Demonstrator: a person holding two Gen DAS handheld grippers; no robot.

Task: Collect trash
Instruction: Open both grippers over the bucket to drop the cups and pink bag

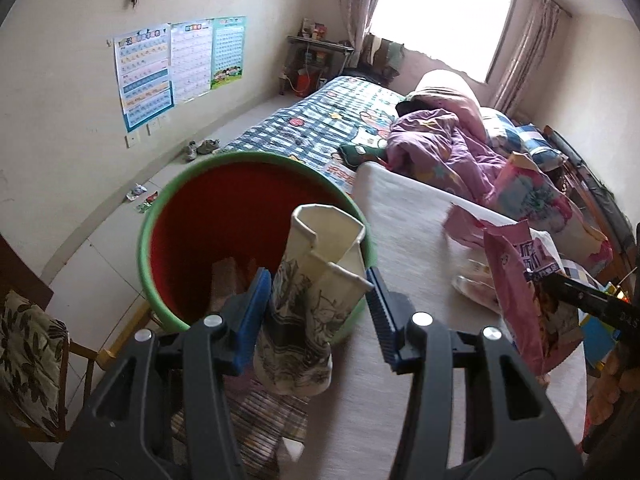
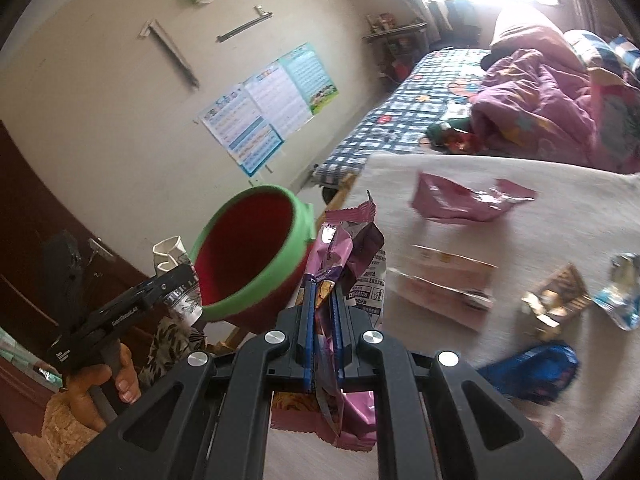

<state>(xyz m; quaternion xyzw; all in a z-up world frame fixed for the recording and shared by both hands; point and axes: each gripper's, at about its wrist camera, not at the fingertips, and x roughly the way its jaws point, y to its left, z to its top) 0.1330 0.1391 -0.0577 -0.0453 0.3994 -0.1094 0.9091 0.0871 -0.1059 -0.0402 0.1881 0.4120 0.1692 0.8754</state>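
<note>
Cup [image 1: 316,280] at bin rim [image 1: 248,159]; floor [image 1: 120,216] beyond.
</note>
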